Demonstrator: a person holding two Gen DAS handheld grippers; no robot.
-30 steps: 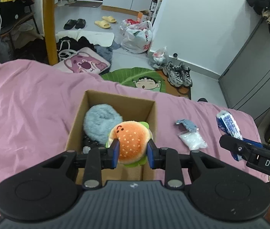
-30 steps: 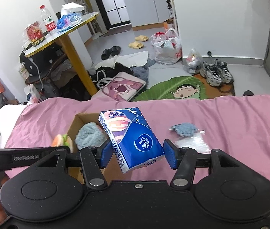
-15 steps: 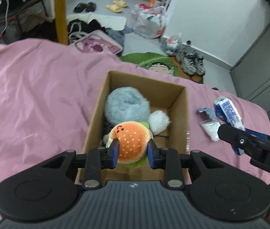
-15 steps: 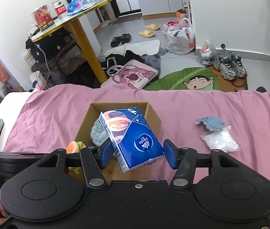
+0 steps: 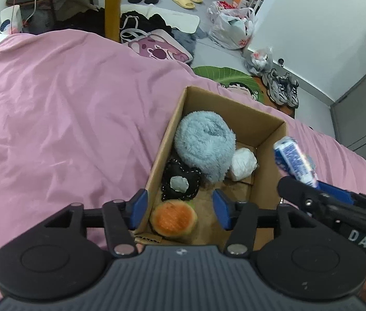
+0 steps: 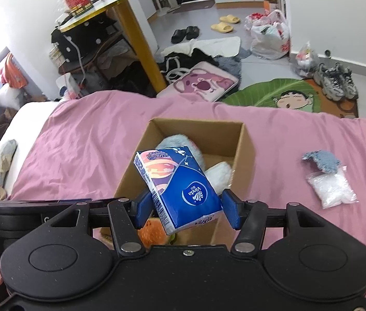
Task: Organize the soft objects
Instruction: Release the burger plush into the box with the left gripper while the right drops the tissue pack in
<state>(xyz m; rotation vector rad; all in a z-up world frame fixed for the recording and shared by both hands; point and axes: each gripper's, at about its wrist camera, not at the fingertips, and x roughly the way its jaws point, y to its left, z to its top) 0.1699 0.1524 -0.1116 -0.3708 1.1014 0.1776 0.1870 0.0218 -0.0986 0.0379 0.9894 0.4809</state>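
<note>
An open cardboard box [image 5: 271,176] sits on the pink bedcover [image 5: 66,119]. Inside lie a fluffy blue plush [image 5: 205,142], a white soft lump [image 5: 243,163], a black item [image 5: 181,184] and the burger plush [image 5: 173,217] at the near end. My left gripper [image 5: 180,208] is open and empty just above the burger plush. My right gripper [image 6: 186,208] is shut on a blue tissue pack [image 6: 180,186], held over the box [image 6: 245,153]; the pack also shows in the left wrist view [image 5: 294,159].
A blue knitted piece [image 6: 321,159] and a clear bag of white filling [image 6: 333,189] lie on the bedcover right of the box. Beyond the bed edge are a yellow-legged table [image 6: 136,46], bags, slippers and shoes on the floor.
My left gripper opened and the burger plush dropped into the near end of the box. My right gripper carried the tissue pack further over the box.
</note>
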